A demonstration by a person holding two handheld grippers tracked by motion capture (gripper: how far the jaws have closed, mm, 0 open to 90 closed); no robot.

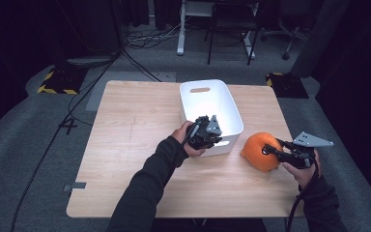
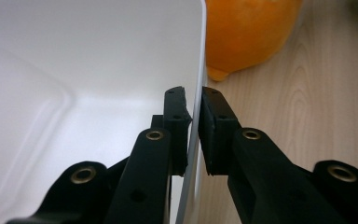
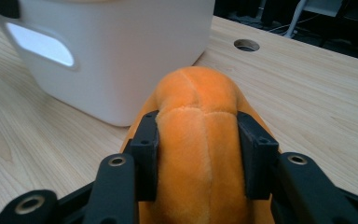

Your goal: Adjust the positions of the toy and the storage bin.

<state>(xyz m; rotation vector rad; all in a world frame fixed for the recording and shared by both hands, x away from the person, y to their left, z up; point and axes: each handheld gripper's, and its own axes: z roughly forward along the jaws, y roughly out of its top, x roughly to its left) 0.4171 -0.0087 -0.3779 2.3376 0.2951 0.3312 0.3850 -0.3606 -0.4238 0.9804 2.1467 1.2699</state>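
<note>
A white plastic bin (image 1: 207, 104) with handle slots stands on the wooden table (image 1: 130, 145). My left gripper (image 1: 211, 137) is at its near wall; in the left gripper view the jaws pinch the bin's thin rim (image 2: 196, 70), one pad inside and one outside, so my left gripper (image 2: 194, 126) is shut on the wall. An orange plush toy (image 1: 258, 150) lies on the table right of the bin. My right gripper (image 1: 270, 150) is shut on it. In the right gripper view the pads of my right gripper (image 3: 198, 151) squeeze the plush toy (image 3: 198, 140) from both sides.
The bin (image 3: 121, 51) stands just beyond the plush, with its handle slot (image 3: 39, 44) facing me. A cable hole (image 3: 246, 45) is in the tabletop behind. Chairs, desk legs and cables stand on the grey floor past the table's far edge.
</note>
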